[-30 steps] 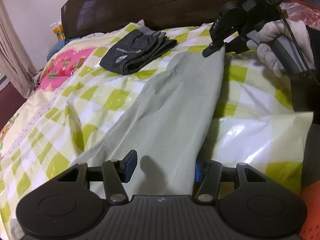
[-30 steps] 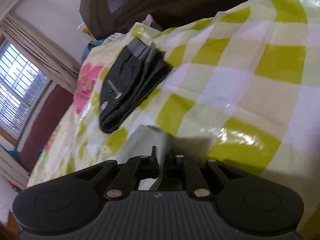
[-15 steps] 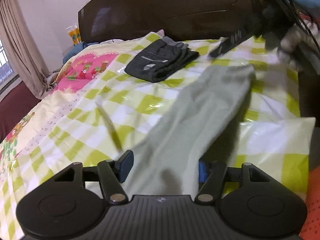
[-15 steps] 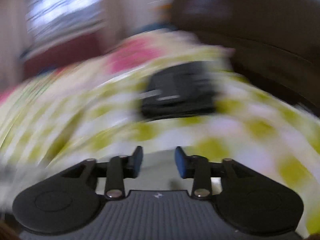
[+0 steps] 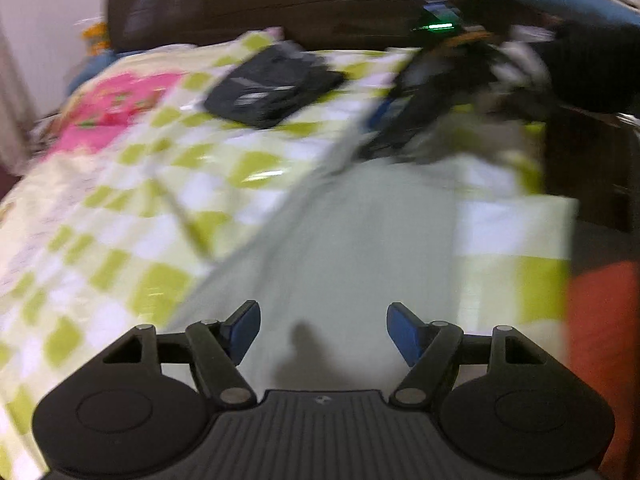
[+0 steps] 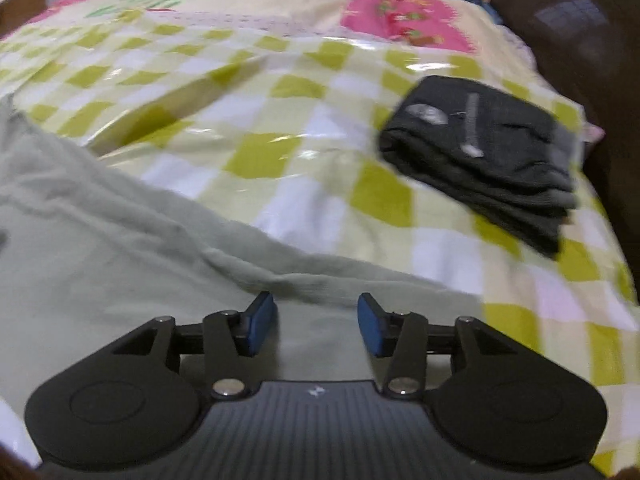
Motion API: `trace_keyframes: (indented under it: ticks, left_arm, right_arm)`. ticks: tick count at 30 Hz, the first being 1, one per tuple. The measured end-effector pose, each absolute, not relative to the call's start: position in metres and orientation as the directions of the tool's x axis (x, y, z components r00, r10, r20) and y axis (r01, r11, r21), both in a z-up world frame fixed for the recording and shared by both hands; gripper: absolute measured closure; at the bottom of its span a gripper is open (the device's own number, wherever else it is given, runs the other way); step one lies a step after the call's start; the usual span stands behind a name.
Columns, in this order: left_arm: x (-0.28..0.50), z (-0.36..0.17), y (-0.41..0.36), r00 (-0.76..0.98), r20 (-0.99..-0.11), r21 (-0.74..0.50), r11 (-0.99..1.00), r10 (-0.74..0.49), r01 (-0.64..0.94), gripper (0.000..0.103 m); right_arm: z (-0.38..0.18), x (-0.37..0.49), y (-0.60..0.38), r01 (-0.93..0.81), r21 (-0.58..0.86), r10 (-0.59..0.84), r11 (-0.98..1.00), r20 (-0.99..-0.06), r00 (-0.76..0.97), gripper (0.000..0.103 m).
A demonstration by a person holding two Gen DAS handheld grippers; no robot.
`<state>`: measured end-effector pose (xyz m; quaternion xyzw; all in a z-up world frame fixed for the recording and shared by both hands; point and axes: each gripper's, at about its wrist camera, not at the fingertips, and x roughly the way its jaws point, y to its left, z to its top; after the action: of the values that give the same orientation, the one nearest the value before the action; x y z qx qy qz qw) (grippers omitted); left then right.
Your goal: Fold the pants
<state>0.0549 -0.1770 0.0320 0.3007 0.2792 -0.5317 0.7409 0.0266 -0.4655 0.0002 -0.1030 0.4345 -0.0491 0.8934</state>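
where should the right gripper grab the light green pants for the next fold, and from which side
Probably the near end of the light green pants, just ahead of the right gripper, whose jaws are opening with nothing between them. The cloth lies flat on the checked bedcover, so come down from above at the raised wrinkle along its edge, where there is something to pinch. The folded dark garment lies well clear.

- The pants (image 6: 120,248) lie spread on the bed (image 6: 280,128).
- A folded garment (image 6: 492,156) lies on the bed beyond them, well apart, near the headboard (image 5: 280,4).
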Motion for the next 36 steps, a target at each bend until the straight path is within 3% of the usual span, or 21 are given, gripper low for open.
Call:
trace_keyframes:
  ticks: [3, 7, 14, 17, 19, 24, 32, 35, 36]
  left_arm:
    - [0.083, 0.024, -0.177, 0.363, -0.724, 0.221, 0.301, -0.586, 0.927, 0.019]
    - [0.106, 0.01, -0.177, 0.338, -0.779, 0.237, 0.251, -0.528, 0.938, 0.024]
    - [0.128, 0.007, -0.171, 0.296, -0.823, 0.216, 0.215, -0.485, 0.952, 0.038]
    - [0.135, 0.001, -0.172, 0.266, -0.844, 0.187, 0.208, -0.466, 0.96, 0.055]
    - [0.138, -0.003, -0.174, 0.269, -0.849, 0.19, 0.212, -0.455, 0.959, 0.076]
    - [0.133, 0.003, -0.165, 0.308, -0.819, 0.228, 0.219, -0.484, 0.949, 0.083]
    - [0.148, 0.023, -0.156, 0.404, -0.748, 0.261, 0.326, -0.527, 0.909, 0.084]
    - [0.161, 0.009, -0.165, 0.392, -0.793, 0.251, 0.336, -0.467, 0.908, 0.084]
    - [0.162, 0.001, -0.166, 0.393, -0.803, 0.257, 0.336, -0.448, 0.906, 0.083]
  right_arm:
    - [0.021, 0.025, -0.451, -0.098, -0.153, -0.047, 0.983, -0.735, 0.676, 0.058]
    - [0.023, 0.042, -0.413, -0.337, -0.113, 0.141, 0.935, -0.751, 0.645, 0.058]
    - [0.0, 0.08, -0.386, -0.495, -0.068, 0.216, 0.866, -0.842, 0.494, 0.06]
    - [-0.004, 0.079, -0.379, -0.524, -0.086, 0.195, 0.848, -0.867, 0.458, 0.07]
    - [-0.006, 0.08, -0.38, -0.509, -0.087, 0.176, 0.856, -0.878, 0.446, 0.093]
    - [0.004, 0.072, -0.377, -0.485, -0.118, 0.147, 0.866, -0.869, 0.473, 0.1]
    - [0.027, 0.092, -0.385, -0.367, -0.164, 0.097, 0.916, -0.797, 0.597, 0.101]
    - [0.008, 0.102, -0.384, -0.394, -0.16, 0.091, 0.905, -0.833, 0.546, 0.093]
    - [0.0, 0.102, -0.383, -0.39, -0.192, 0.056, 0.901, -0.838, 0.543, 0.081]
